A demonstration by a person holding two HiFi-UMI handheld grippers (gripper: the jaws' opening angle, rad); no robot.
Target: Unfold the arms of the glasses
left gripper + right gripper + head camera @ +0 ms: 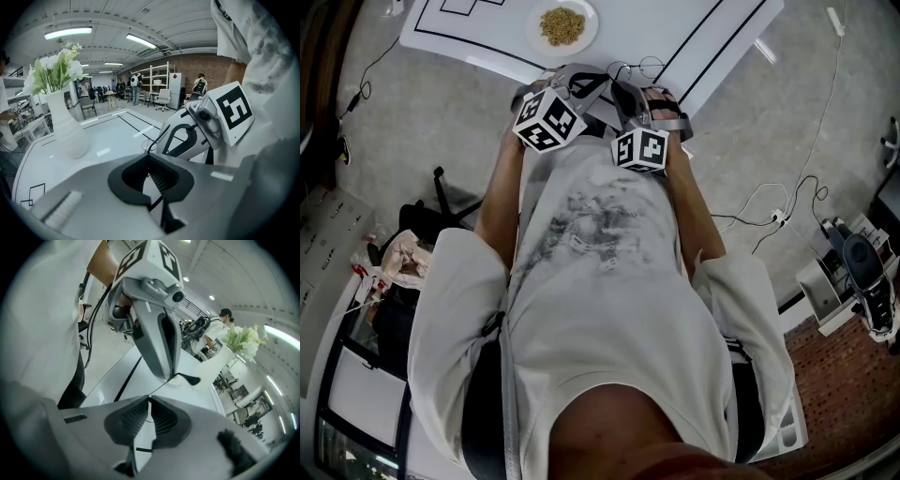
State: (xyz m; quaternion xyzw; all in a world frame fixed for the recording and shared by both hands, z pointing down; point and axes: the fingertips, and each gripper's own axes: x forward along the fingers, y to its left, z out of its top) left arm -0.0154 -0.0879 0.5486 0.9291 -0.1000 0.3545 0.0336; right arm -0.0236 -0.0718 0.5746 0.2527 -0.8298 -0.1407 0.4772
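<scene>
Thin wire glasses (645,66) held over near edge of white table (675,28), near plate (591,19) of grains; left gripper (149,158) jaws pinched shut on wire arm, right gripper (149,400) jaws almost together, clamping black-tipped arm

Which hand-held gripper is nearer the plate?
The left hand-held gripper: the plate lies just past it; the right hand-held gripper sits farther aside.

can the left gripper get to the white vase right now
Probably not yet: the left gripper is shut on a thin glasses arm, so it is busy. Nothing stands between it and the vase on the table.
</scene>
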